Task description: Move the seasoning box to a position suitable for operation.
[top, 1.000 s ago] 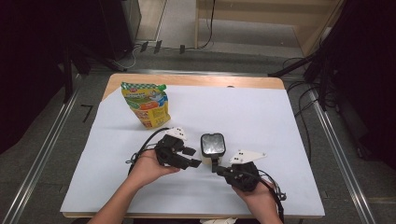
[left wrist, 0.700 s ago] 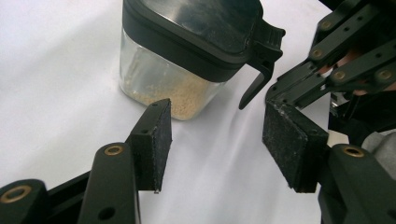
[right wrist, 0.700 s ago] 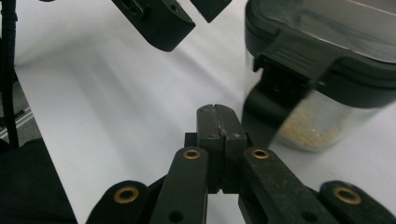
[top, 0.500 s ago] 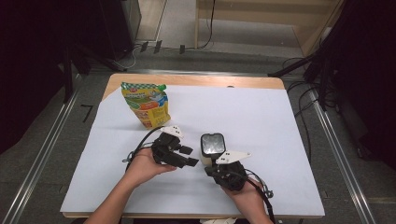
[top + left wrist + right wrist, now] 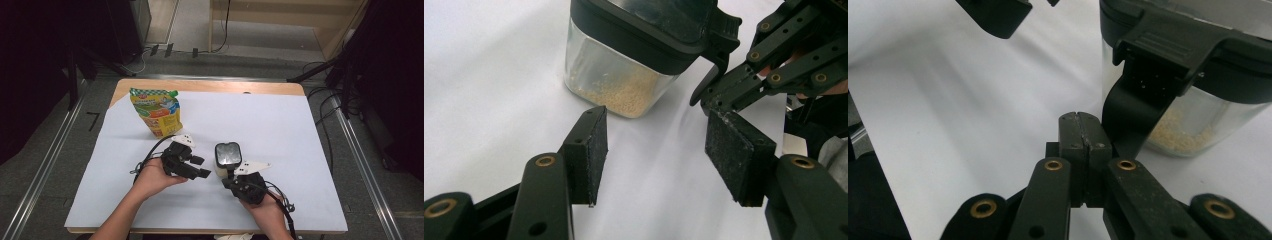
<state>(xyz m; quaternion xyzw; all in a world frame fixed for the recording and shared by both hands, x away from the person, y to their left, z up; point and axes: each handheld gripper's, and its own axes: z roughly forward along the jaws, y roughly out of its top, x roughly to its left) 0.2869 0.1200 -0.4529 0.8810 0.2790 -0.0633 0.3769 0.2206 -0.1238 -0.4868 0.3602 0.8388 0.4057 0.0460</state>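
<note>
Two grippers beside lidded jar

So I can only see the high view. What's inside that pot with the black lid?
Observer: The left gripper view shows that the pot has clear walls, with small pale grains lying at its bottom.
Operator: Is the right gripper biting anything?
Observer: No. In the right gripper view, the right gripper has its pads pressed together with nothing between them.
Operator: What's it next to?
Observer: The black latch of the lid. It hangs down the pot's side, just beside the jaw tips.
</note>
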